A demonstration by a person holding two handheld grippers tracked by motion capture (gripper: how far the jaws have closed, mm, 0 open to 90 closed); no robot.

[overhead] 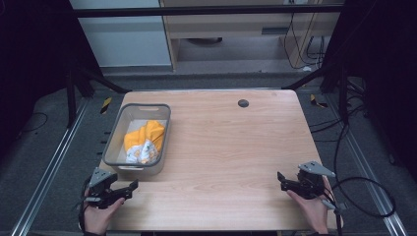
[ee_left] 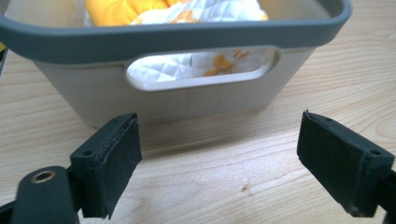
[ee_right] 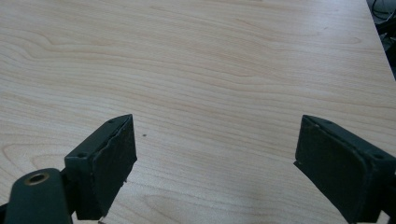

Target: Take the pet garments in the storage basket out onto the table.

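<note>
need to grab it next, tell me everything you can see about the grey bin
The bin is grey, plastic-looking and rectangular, with a darker rim, rounded corners and a slot handle in each end wall. It stands upright at the table's left edge, open-topped, holding a crumpled orange and white cloth. The left tongs sit just short of it, not touching.

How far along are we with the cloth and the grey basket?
The orange and white cloth already lies bunched inside the grey basket at the table's left side. Nothing is in hand: the left gripper sits just short of the basket's handle wall, jaws wide apart, and the right gripper rests over bare wooden table, also open. No other loose item shows, so little seems left.
</note>
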